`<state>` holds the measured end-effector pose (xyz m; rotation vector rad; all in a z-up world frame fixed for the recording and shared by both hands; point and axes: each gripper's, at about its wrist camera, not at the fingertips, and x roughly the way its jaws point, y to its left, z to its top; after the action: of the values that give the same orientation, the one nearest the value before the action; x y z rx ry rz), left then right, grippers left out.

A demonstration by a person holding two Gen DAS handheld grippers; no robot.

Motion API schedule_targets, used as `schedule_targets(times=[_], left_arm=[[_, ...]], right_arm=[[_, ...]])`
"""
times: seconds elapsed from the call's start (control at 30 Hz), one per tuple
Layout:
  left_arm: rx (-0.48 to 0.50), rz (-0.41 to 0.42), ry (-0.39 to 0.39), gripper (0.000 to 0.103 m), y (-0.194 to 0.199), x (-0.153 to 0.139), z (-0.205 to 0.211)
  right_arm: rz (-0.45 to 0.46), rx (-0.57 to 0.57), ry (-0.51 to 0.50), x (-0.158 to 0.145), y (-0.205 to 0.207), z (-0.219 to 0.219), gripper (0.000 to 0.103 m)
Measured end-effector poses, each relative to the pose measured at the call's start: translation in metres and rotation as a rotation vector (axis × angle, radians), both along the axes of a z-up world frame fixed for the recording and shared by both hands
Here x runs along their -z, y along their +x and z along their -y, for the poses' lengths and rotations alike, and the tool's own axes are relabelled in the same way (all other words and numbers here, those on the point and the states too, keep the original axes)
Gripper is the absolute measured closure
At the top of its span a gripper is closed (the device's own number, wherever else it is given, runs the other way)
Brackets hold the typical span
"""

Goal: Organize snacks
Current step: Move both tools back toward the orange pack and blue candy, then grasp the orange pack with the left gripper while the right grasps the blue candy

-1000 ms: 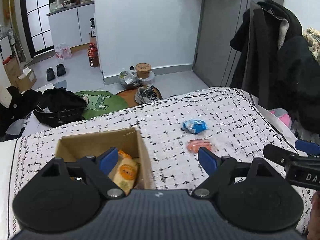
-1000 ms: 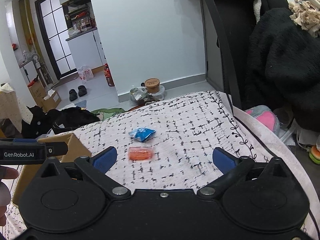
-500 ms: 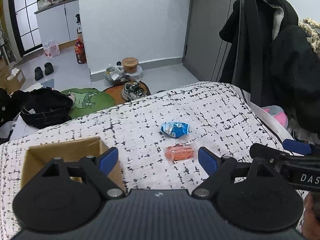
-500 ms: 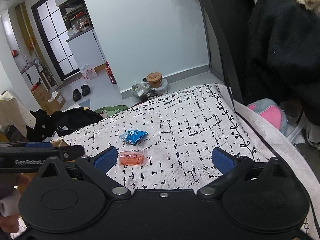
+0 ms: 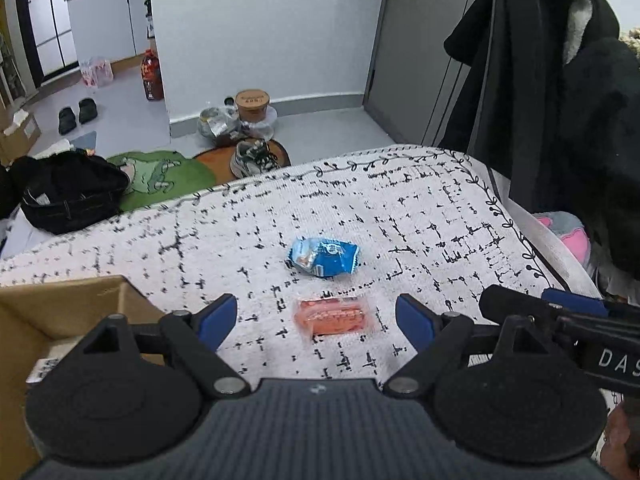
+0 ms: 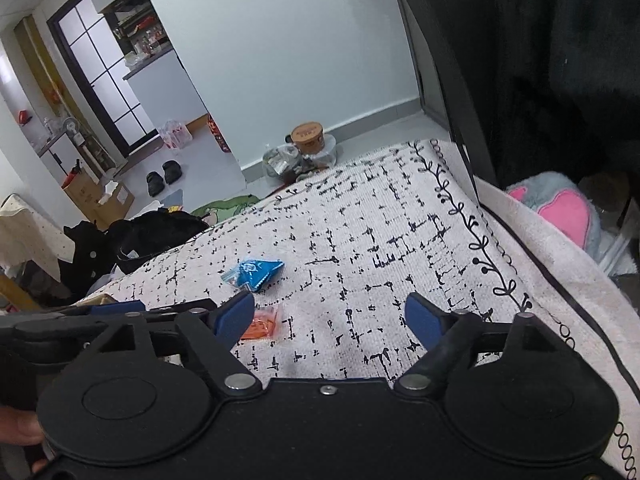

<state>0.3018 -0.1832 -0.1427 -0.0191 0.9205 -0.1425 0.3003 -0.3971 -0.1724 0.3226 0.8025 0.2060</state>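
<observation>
**Two snack packets on the patterned cover, both sets of fingers apart**

Left wrist view: Hovered over a white cover with black dashes, the left gripper with its blue fingers spread wide and nothing pressed between them. Framed in the gap, flat on the cover, an orange snack packet, clear of both pads. Just beyond it, a blue snack packet, near but apart. At lower left, touching nothing but the cover, an open cardboard box; contents not readable. At right edge, the right gripper poking in sideways. On the floor behind: a green rug, a sneaker, a brown-lidded tub.

Right wrist view: Held above the same cover, the right gripper, fingers apart and closing, only bare cloth between them. Partly hidden behind the left finger, the orange snack packet, outside the gap. Farther off, the blue snack packet. At left edge, the left gripper, over the orange packet's side. At right, a pink and grey plush item beside the cover.
</observation>
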Motion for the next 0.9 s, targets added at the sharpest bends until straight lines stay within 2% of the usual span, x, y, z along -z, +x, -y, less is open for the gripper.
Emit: schedule_targets(times=[0.23,0.67,0.73,0.8,0.87,0.9], left_arm=[[0.012,-0.052,0.014,0.018,0.015,0.025,0.012],[-0.002,-0.093,0.039,0.019,0.036,0.057,0.028],[-0.019,-0.092,0.045,0.023,0.036,0.062,0.029],[-0.028,-0.102,0.043,0.037,0.037,0.067,0.03],[-0.046,-0.091,0.039,0.042,0.035,0.066,0.028],[-0.055,-0.079,0.039,0.052,0.034,0.064,0.026]], right_arm=[[-0.038,0.011,0.027,0.013,0.015,0.009,0.033],[-0.074,0.026,0.058,0.03,0.031,0.017,0.034],[-0.078,0.024,0.06,0.032,0.033,0.016,0.037],[-0.084,0.018,0.065,0.034,0.034,0.014,0.039],[-0.088,0.012,0.068,0.036,0.036,0.012,0.041],[-0.088,0.009,0.069,0.036,0.037,0.01,0.042]])
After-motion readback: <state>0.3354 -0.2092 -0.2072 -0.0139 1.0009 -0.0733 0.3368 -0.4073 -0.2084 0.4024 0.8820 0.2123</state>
